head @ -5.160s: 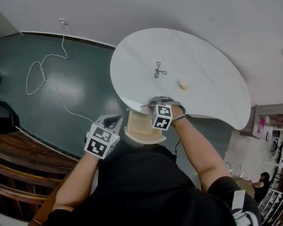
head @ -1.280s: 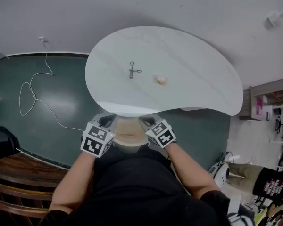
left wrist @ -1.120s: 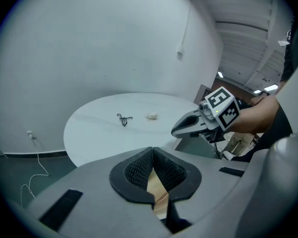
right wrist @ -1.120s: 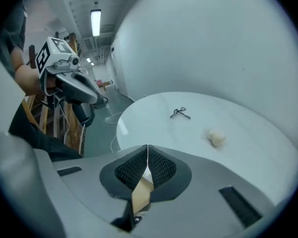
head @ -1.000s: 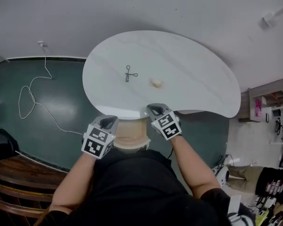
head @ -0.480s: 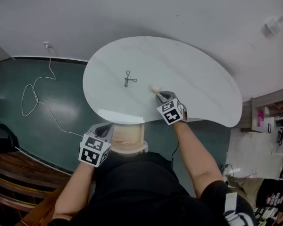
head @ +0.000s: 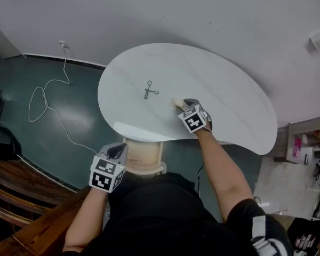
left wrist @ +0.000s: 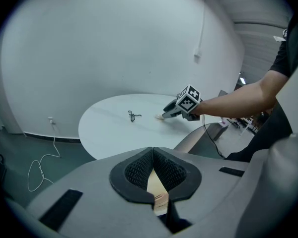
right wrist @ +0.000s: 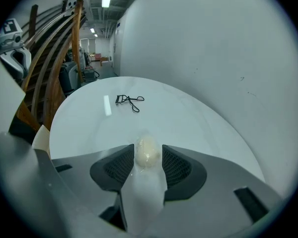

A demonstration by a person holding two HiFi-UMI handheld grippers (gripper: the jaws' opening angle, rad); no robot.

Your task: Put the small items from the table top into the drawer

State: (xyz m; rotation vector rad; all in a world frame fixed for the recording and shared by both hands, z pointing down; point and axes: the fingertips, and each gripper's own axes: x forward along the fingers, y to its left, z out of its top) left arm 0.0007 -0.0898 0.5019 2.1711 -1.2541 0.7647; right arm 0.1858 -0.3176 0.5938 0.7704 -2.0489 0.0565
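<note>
A cream lump (head: 175, 100) lies near the middle of the white table (head: 229, 100). My right gripper (head: 180, 104) reaches over it. In the right gripper view the lump (right wrist: 147, 151) sits between the jaws, which are opening, one pad on each side of it. A black wire tool (head: 149, 88) lies further left, also seen ahead of the right jaws (right wrist: 129, 100). The wooden drawer (head: 144, 153) stands pulled out below the table's near edge. My left gripper (head: 116, 152) hangs beside the drawer's left side, shut and empty (left wrist: 152, 152).
A white cable (head: 48, 97) trails over the green floor on the left. Dark wooden rails (head: 21, 180) run along the lower left. A shelf unit (head: 304, 137) stands at the far right.
My right gripper has left the drawer front and reached out over the table to the cream lump. The left gripper has stayed by the drawer, sinking slightly.
</note>
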